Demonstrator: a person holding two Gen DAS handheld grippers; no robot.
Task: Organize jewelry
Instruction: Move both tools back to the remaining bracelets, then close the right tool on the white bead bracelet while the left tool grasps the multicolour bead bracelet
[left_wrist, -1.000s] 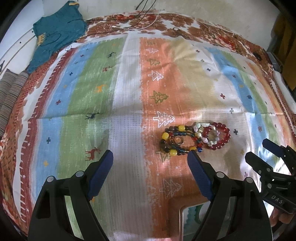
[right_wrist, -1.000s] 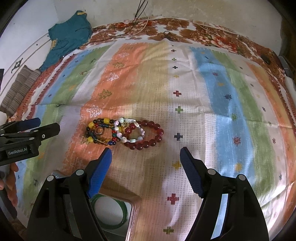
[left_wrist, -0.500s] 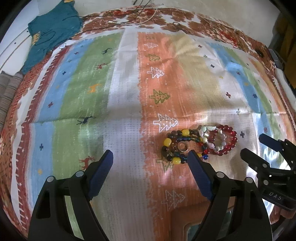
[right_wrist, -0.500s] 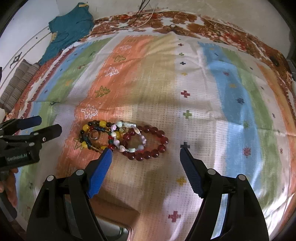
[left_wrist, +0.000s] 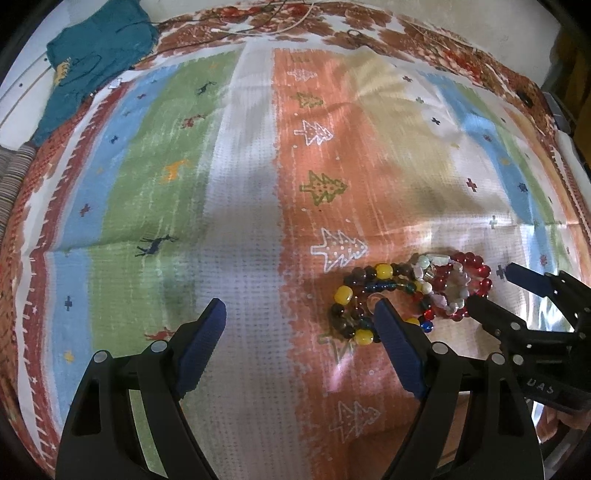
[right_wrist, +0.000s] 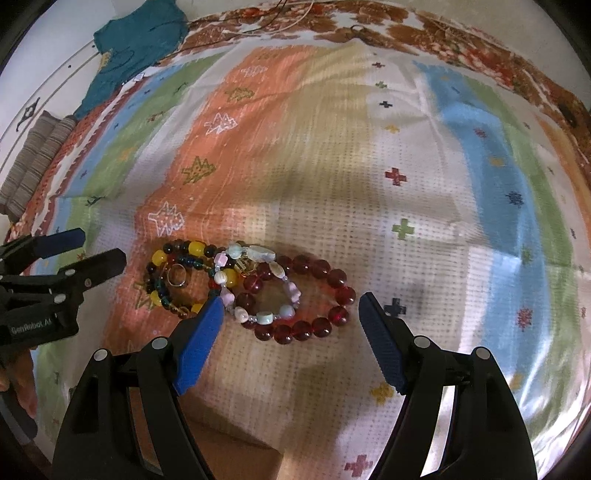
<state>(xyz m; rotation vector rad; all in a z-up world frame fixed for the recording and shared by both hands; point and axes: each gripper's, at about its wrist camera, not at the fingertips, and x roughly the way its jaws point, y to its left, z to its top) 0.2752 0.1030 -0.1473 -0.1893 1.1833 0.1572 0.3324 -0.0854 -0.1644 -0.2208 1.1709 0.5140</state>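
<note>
A pile of bracelets lies on the striped cloth: a red bead bracelet (right_wrist: 325, 295), a pale stone bracelet (right_wrist: 258, 291) and a dark and yellow bead bracelet (right_wrist: 173, 266) with a ring (right_wrist: 177, 277) inside it. The pile also shows in the left wrist view (left_wrist: 406, 295). My right gripper (right_wrist: 290, 317) is open, its fingers on either side of the red and pale bracelets, just above them. My left gripper (left_wrist: 299, 325) is open and empty, left of the pile, its right finger (left_wrist: 395, 343) over the dark and yellow bracelet.
The striped patterned cloth (left_wrist: 240, 184) covers the surface. A teal garment (left_wrist: 96, 70) lies at the far left corner. Cables (right_wrist: 295, 18) run along the far edge. A brown box edge (right_wrist: 221, 454) shows at the bottom of the right wrist view.
Both grippers moved forward and down toward the bracelets. The pile now sits between the right gripper's fingers. The box with the green bangle slipped out of view below.
</note>
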